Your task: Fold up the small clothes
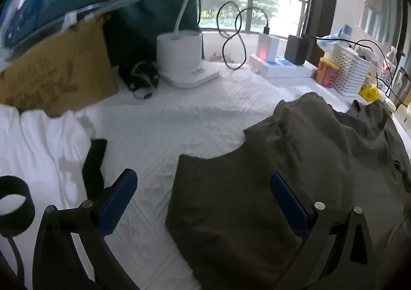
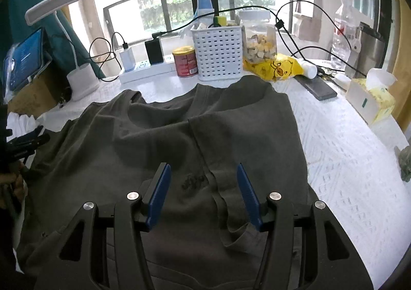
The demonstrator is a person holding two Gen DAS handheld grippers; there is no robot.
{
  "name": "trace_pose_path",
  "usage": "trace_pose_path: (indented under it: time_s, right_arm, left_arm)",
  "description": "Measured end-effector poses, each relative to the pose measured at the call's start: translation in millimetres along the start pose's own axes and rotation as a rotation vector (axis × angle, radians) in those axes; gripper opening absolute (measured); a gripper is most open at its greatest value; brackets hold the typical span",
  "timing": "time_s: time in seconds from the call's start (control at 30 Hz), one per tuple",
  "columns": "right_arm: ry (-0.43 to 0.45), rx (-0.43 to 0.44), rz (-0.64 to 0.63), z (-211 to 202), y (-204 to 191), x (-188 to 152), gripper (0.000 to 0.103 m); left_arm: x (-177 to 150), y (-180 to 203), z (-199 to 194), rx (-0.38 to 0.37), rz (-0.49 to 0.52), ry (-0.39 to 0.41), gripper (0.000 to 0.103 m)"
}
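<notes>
A dark olive-grey T-shirt (image 2: 159,136) lies spread on the white patterned table cover (image 2: 346,151), collar toward the window. Its right side is folded inward, leaving a straight edge down the middle. My right gripper (image 2: 203,166) hovers over the shirt's lower middle, above a small dark print, with its blue pads (image 2: 160,192) wide apart and nothing between them. In the left wrist view the shirt (image 1: 295,174) fills the right half. My left gripper (image 1: 203,177) stands open over the shirt's left edge, one finger above bare cover and the other above the fabric.
White cloth (image 1: 38,146) and a black strip (image 1: 93,161) lie at the left. Along the back stand a cardboard box (image 1: 59,71), a white desk lamp (image 1: 179,59), a power strip with chargers (image 2: 143,69), a red can (image 2: 184,61) and a white basket (image 2: 218,56). To the right are a dark phone (image 2: 316,87) and a tissue box (image 2: 370,100).
</notes>
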State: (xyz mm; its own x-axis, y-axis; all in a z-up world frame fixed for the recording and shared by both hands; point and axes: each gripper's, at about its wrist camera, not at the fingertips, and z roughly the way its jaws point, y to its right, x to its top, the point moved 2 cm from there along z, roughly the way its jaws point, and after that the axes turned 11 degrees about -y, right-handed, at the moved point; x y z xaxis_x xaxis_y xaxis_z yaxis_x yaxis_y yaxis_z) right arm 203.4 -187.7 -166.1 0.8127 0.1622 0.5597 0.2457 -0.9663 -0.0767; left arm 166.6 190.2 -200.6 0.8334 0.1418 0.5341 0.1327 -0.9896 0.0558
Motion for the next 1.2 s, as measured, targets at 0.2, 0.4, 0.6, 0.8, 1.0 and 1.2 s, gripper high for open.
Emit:
trace_pose_path:
  time_s: [0.2, 0.4, 0.6, 0.8, 1.0, 1.2]
  right_arm:
    - [0.000, 0.014, 0.014, 1, 7, -1, 0.057]
    - [-0.003, 0.060, 0.043, -1, 14, -4, 0.057]
    - [0.017, 0.055, 0.064, -9, 25, -5, 0.057]
    - [0.036, 0.049, 0.083, -17, 37, -9, 0.057]
    - [0.054, 0.063, 0.105, -24, 52, -15, 0.057]
    - [0.068, 0.078, 0.131, -28, 68, -22, 0.057]
  left_arm:
    - [-5, 9, 12, -0.003, 0.087, -0.091, 0.071]
    - [-5, 21, 5, -0.023, 0.139, -0.088, 0.004]
    - [-5, 40, -18, -0.046, 0.160, -0.028, 0.004]
    - [4, 64, -42, -0.076, 0.167, 0.036, 0.004]
    - [11, 94, -63, -0.118, 0.209, 0.082, 0.004]
    - [15, 124, -72, -0.148, 0.252, 0.101, 0.003]
